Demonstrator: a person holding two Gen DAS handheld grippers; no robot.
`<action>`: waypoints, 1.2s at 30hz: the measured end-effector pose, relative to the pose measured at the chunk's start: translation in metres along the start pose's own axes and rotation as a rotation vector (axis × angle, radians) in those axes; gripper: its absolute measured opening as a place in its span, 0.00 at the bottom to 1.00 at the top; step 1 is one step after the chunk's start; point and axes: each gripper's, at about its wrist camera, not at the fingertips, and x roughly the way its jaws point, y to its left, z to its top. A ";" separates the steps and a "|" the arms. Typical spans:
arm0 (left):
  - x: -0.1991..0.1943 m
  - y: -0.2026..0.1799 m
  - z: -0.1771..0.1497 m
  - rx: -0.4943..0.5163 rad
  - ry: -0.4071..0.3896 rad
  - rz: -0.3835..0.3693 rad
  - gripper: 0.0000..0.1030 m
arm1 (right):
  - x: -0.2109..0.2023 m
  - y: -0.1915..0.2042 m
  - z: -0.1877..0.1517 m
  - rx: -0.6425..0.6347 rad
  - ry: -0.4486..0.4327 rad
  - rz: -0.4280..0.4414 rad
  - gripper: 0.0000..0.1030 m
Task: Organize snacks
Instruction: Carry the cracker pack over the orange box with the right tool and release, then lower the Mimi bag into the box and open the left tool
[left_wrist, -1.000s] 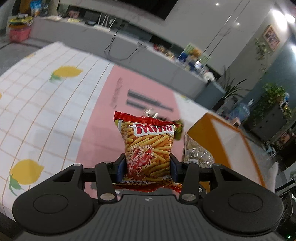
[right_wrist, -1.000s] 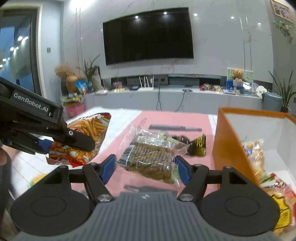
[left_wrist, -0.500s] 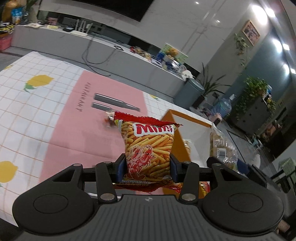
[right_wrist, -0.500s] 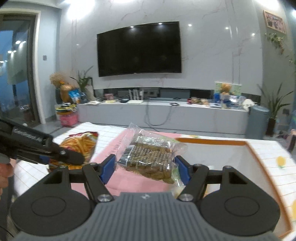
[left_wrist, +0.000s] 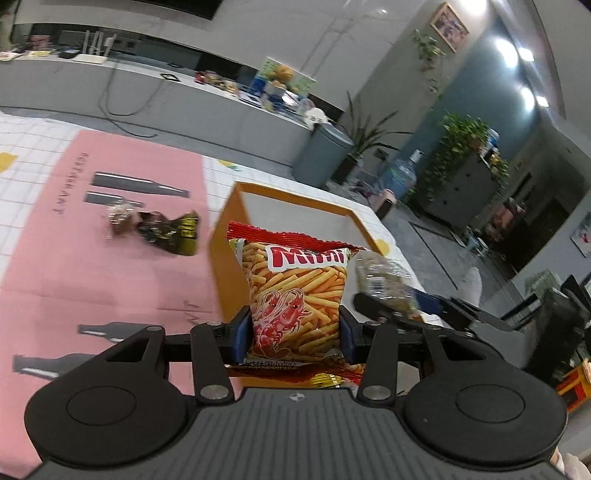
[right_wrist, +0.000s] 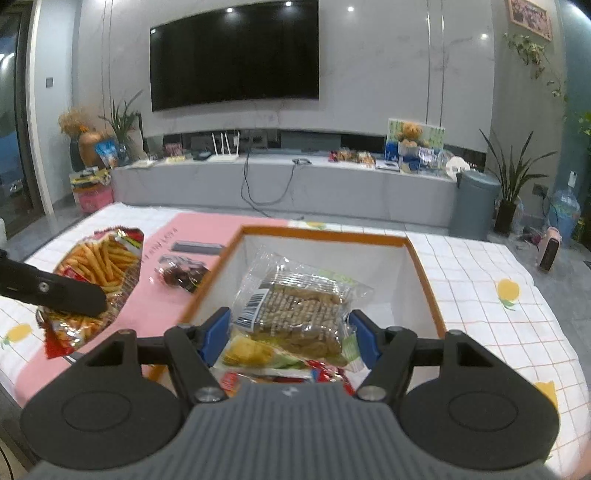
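My left gripper (left_wrist: 295, 334) is shut on a red Mimi shrimp-stick bag (left_wrist: 297, 295), held upright just in front of the orange box (left_wrist: 225, 254). The same bag (right_wrist: 99, 273) shows at the left of the right wrist view, pinched by a black finger. My right gripper (right_wrist: 290, 332) is shut on a clear packet of brown biscuits (right_wrist: 295, 310), hanging over the open orange box (right_wrist: 424, 273) with white inner walls. Other snack packets (right_wrist: 255, 352) lie in the box under it. In the left wrist view the biscuit packet (left_wrist: 384, 280) appears at the right.
A dark, shiny wrapped snack (left_wrist: 162, 230) lies on the pink mat (left_wrist: 92, 266), left of the box. The table wears a white checked cloth with lemons (right_wrist: 498, 288). Beyond the table are a grey TV bench (right_wrist: 295, 184) and a grey bin (right_wrist: 476, 203).
Both grippers have swung right toward the orange box, each keeping its packet. The biscuit packet now hangs over the box's opening and the Mimi bag stands at its near left wall.
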 end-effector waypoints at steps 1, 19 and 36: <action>0.005 -0.002 0.001 0.001 0.004 -0.008 0.51 | 0.004 -0.005 0.000 0.004 0.011 0.002 0.66; 0.051 0.016 -0.001 -0.044 0.024 -0.085 0.51 | 0.103 -0.040 0.026 0.057 0.301 -0.031 0.66; 0.038 -0.001 -0.007 -0.018 0.028 -0.074 0.51 | 0.104 -0.044 0.020 0.242 0.336 -0.005 0.89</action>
